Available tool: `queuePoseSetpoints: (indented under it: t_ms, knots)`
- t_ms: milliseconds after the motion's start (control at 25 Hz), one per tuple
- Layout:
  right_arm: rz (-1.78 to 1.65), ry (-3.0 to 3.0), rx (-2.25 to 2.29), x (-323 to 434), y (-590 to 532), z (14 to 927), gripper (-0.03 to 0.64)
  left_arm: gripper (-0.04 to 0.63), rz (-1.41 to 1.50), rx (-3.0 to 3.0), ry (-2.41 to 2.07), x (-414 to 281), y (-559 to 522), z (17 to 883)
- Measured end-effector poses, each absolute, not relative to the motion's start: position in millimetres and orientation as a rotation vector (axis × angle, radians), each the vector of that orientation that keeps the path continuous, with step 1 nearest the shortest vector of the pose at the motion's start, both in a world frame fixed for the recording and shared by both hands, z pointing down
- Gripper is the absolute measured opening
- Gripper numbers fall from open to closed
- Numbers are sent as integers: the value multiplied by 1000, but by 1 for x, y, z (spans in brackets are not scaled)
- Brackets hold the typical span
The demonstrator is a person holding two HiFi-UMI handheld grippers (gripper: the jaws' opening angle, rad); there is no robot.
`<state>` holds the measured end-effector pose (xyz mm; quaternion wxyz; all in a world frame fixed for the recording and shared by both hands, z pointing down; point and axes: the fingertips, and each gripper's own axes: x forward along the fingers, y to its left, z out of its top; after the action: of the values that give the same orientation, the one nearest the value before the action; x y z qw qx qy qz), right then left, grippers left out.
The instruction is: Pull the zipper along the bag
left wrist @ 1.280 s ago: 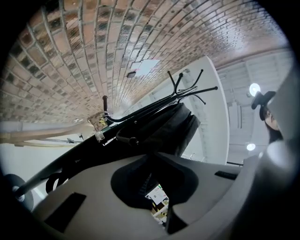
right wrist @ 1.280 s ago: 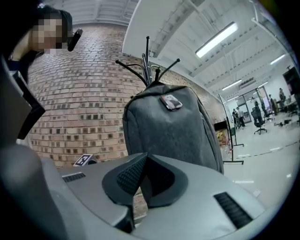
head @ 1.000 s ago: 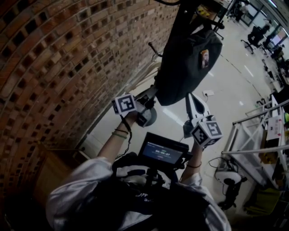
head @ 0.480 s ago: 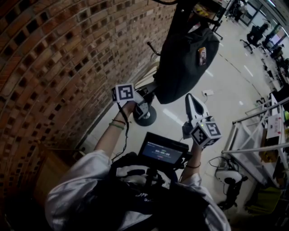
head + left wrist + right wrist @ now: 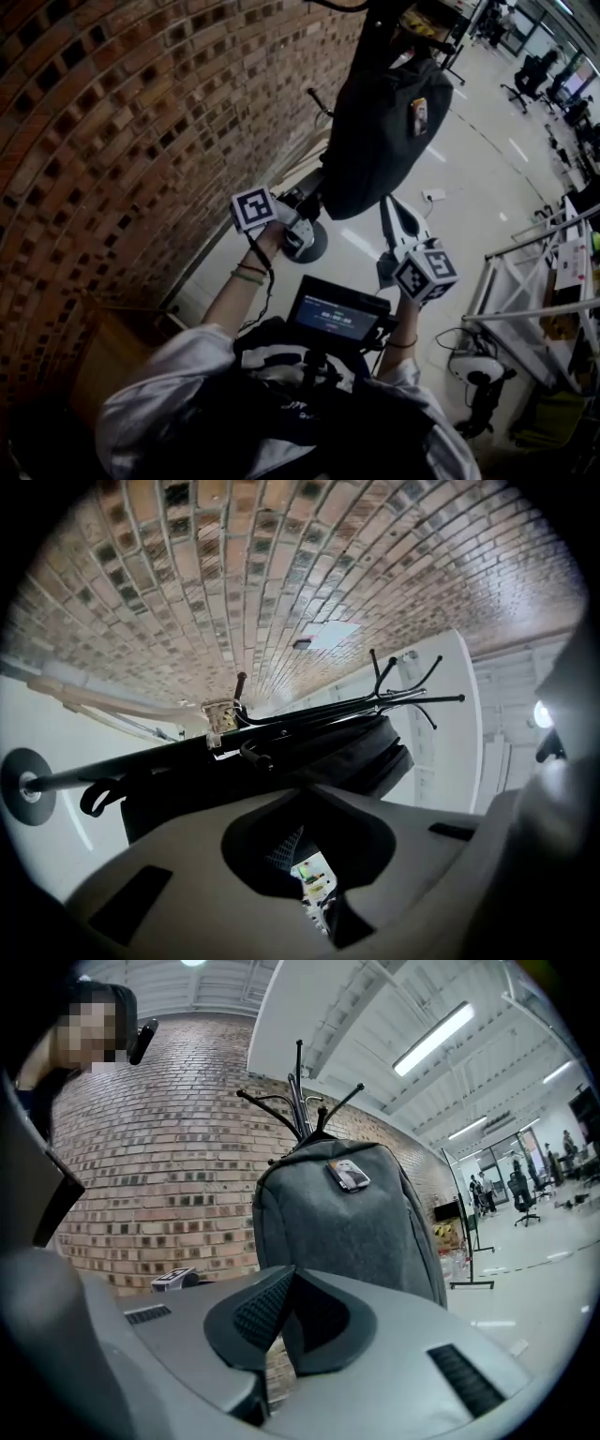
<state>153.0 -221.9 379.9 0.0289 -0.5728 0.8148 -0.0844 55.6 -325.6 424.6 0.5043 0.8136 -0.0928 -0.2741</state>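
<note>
Currently the grey backpack (image 5: 380,122) hangs from the hooks of a black coat stand (image 5: 302,1101), close beside the brick wall (image 5: 112,141) and above the pale floor (image 5: 469,187). A small badge (image 5: 349,1175) sits high on the front of the backpack.

My left gripper (image 5: 314,195) is raised to the lower left corner of the backpack. Its jaws have just been closing and now stand together. In the left gripper view the tips lie right under the dark bottom edge of the backpack, with the pole of the coat stand running across behind. Whether a bit of the backpack is caught between the tips I cannot tell, because that place is dark and very small.

My right gripper (image 5: 391,208) is at the lower right of the backpack, near its bottom edge. Its jaws are closed too, pad against pad, with nothing between them. In the right gripper view they point at the front of the backpack, which hangs a little ahead and apart from the tips.

A small screen (image 5: 337,316) sits on my chest, below both grippers.
</note>
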Motion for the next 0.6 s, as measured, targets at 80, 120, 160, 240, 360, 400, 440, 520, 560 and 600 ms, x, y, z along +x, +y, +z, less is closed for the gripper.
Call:
queuePoseSetpoints:
  t_ms: [80, 120, 160, 240, 360, 400, 440, 520, 560, 600]
  knots:
    - [-252, 2530, -1763, 150, -224, 378, 2, 14, -658, 1992, -244, 53, -325, 421]
    - [-231, 2547, -1762, 148, -225, 376, 2, 14, -657, 1997, -256, 52, -325, 420]
    - [-196, 2569, -1760, 145, -226, 372, 2, 14, -657, 1998, -268, 51, -325, 419]
    - [-96, 2612, -1762, 143, -230, 363, 2, 14, -656, 1995, -298, 49, -325, 419]
    - [43, 2672, -1781, 139, -236, 337, 2, 14, -686, 1960, -313, 47, -325, 414]
    - [80, 2683, -1775, 137, -238, 327, 2, 14, -697, 1960, -315, 46, -325, 412]
    - [110, 2690, -1766, 136, -239, 317, 2, 14, -699, 1974, -324, 46, -325, 410]
    - [176, 2690, -1746, 137, -242, 296, 3, 15, -696, 1997, -347, 47, -325, 407]
    - [210, 2692, -1740, 137, -244, 287, 3, 15, -701, 1988, -352, 46, -325, 406]
    - [246, 2695, -1734, 137, -246, 278, 6, 14, -712, 1972, -354, 46, -325, 406]
